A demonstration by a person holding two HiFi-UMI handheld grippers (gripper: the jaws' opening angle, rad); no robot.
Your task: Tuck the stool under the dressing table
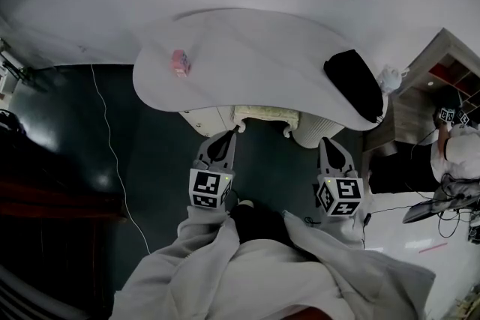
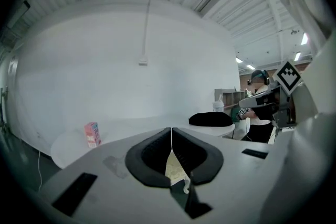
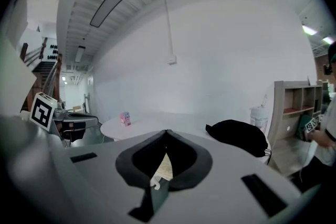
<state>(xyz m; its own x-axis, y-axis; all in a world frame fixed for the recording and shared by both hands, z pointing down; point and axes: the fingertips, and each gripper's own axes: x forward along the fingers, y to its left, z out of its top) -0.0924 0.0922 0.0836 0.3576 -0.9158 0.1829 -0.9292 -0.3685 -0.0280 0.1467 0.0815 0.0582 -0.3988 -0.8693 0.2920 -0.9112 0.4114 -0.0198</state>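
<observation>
White dressing table [image 1: 247, 41] fills the middle of the head view, curved like a bean. The stool [image 1: 266, 115] sits beneath its near edge, with a strip of cream cushion and the curled legs peeking out from under the top. Left gripper [image 1: 229, 133] hangs close in front of the stool's left side, jaws pressed together with nothing between them; its own view shows the tips meeting in a thin seam. Right gripper [image 1: 328, 140] hovers opposite, near the stool's right side, jaws likewise closed and empty. On the table, a small pink carton [image 1: 180, 62] stands towards the left end and a black bag [image 1: 356, 82] lies at the right end. Off to the right, a person [image 1: 459, 154] stands by a wooden shelf [image 1: 442, 60].
</observation>
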